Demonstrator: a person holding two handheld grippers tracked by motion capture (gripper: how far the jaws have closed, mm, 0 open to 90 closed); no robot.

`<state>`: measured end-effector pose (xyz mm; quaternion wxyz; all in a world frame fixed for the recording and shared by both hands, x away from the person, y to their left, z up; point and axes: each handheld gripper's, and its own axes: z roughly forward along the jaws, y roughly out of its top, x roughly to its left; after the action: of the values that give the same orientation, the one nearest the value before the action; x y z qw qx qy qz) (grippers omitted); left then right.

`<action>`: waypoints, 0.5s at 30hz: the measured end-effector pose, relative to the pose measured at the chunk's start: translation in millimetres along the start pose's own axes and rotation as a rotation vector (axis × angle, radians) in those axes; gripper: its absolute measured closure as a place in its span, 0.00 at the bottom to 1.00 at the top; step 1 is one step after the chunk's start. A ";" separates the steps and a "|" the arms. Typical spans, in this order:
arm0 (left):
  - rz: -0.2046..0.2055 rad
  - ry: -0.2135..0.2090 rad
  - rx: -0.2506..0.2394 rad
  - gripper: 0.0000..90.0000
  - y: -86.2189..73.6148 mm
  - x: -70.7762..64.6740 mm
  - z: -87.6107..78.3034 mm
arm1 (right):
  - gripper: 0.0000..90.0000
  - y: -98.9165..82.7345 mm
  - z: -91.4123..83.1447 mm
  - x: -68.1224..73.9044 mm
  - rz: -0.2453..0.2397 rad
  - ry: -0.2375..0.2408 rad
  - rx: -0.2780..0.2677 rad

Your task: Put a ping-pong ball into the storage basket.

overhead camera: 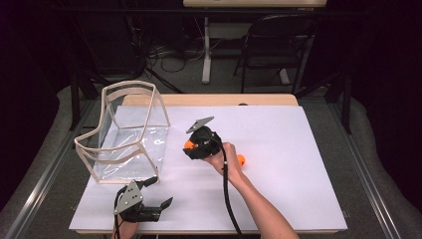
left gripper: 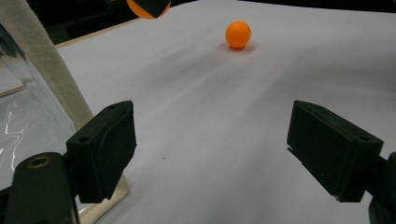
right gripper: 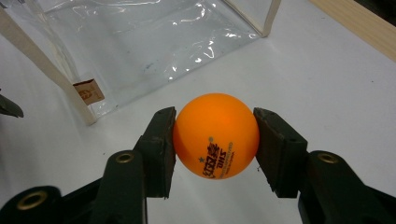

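My right gripper [overhead camera: 189,146] is shut on an orange table-tennis ball [overhead camera: 188,144], held just above the white sheet to the right of a clear plastic bag [overhead camera: 130,85] with beige trim. In the right gripper view the ball [right gripper: 215,135] sits squeezed between both pads, printed side toward the camera, with the bag [right gripper: 140,42] beyond it. A second orange ball [overhead camera: 241,160] lies on the sheet beside the person's right hand; it is also in the left gripper view [left gripper: 238,34]. My left gripper [overhead camera: 160,191] rests open near the front edge, by the bag's front corner, with nothing between its jaws [left gripper: 210,154].
A white sheet [overhead camera: 288,149] covers the table, with a wooden strip [overhead camera: 209,99] along its far edge. The bag's beige frame [left gripper: 42,60] stands close to the left gripper's left jaw. A chair [overhead camera: 278,45] and desk legs stand beyond the table.
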<state>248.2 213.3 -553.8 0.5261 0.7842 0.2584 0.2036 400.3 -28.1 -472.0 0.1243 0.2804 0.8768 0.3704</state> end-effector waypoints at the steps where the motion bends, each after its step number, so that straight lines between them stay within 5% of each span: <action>1: 0.000 -0.001 0.000 0.17 0.1 0.0 -0.2 | 0.57 0.6 -0.2 0.1 0.000 -0.002 -0.001; 15: 0.004 0.001 -0.001 0.17 0.3 0.3 -0.4 | 0.57 11.7 -3.3 2.1 -0.013 0.000 -0.005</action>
<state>248.3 213.7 -553.3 0.5260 0.7844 0.2571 0.2049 401.9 -22.1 -461.4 0.1274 0.2743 0.8777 0.3717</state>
